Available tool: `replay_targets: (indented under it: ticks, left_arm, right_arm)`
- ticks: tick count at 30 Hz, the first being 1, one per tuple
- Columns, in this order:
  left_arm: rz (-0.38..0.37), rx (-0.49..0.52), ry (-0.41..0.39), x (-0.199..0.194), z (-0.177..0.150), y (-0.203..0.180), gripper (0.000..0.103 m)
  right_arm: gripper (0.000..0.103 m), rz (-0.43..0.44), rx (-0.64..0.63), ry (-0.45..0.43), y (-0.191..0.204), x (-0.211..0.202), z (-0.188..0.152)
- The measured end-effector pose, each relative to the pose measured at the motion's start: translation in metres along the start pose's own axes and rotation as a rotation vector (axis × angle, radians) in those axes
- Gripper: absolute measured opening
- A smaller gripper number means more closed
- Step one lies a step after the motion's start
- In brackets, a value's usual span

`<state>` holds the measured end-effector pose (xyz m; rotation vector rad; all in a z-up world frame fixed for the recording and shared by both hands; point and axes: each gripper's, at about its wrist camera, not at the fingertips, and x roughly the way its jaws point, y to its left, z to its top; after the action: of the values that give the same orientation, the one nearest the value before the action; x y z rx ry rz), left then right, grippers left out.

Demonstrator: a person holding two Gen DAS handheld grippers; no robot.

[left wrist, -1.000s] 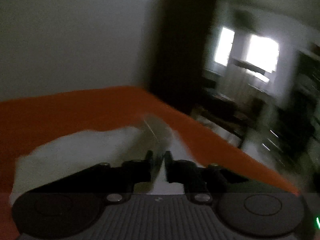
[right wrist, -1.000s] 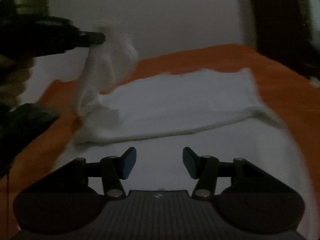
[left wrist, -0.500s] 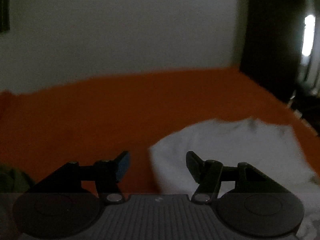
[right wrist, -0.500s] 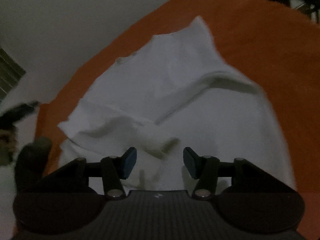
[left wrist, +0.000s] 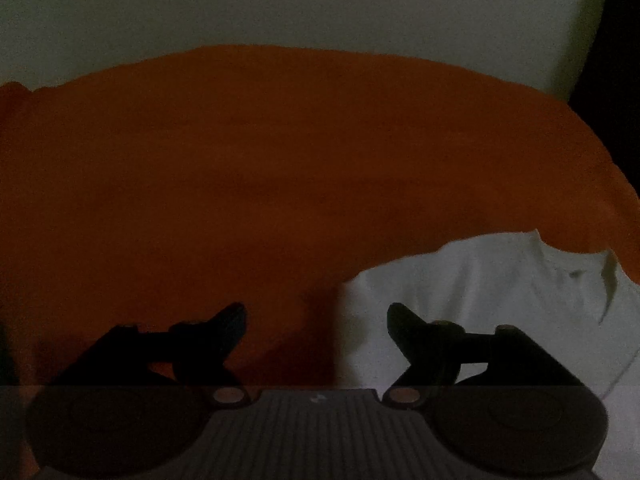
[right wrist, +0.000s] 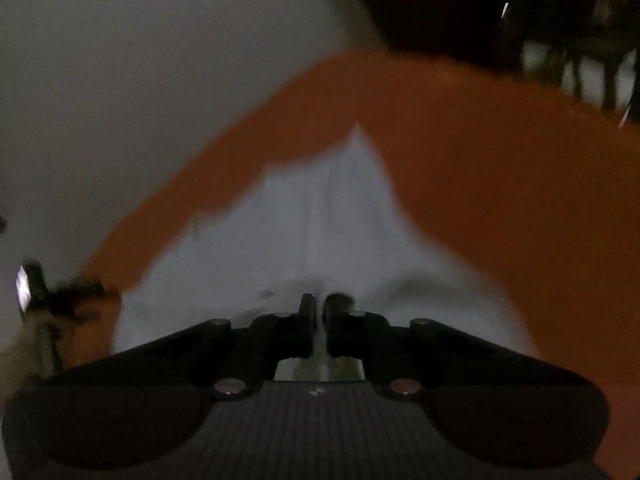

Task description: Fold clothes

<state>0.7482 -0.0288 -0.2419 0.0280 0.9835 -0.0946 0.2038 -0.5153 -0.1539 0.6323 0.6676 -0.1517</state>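
On the orange sheet (left wrist: 280, 152), our right gripper (right wrist: 319, 316) pinches the white shirt (right wrist: 320, 232); our left gripper (left wrist: 316, 316) is spread wide.

Black fingers (left wrist: 234, 320), silver screws, ribbed grey housing.

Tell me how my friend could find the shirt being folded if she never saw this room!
Look for the big orange bed cover in front of the pale wall. Lying on it is a white garment, the only pale, crumpled thing on all that orange. The right gripper is pinching its near edge, while the left gripper hangs open beside it.
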Motion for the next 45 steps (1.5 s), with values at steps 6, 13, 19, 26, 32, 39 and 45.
replay_targets:
  ticks: [6,13,19,26,32,39,45]
  left_arm:
    - [0.012,0.115,0.056,-0.002,0.007,-0.034,0.075]
    - [0.027,0.249,0.121,-0.005,0.014,-0.075,0.037]
    - [0.035,0.277,0.075,-0.012,0.011,-0.073,0.042]
    - [0.039,0.237,0.021,-0.016,-0.006,-0.062,0.002]
    - [0.069,0.244,-0.026,-0.031,-0.008,-0.046,0.003]
    - [0.077,0.234,-0.090,-0.047,-0.011,-0.025,0.045]
    - [-0.034,0.263,-0.212,-0.145,-0.068,0.029,0.044]
  right_arm:
    - [0.008,-0.089,-0.070,0.035,-0.035,-0.019,0.031]
    - [0.043,-0.117,-0.188,0.171,-0.034,0.002,-0.011]
    - [0.042,-0.062,-0.184,0.175,-0.028,-0.013,-0.021]
    - [0.042,-0.026,-0.196,0.203,-0.012,0.003,-0.037]
    - [0.042,0.011,-0.204,0.244,-0.007,0.006,-0.052]
    - [0.042,0.014,-0.219,0.282,0.000,0.017,-0.062]
    - [0.042,0.057,-0.273,0.243,0.003,0.006,-0.085]
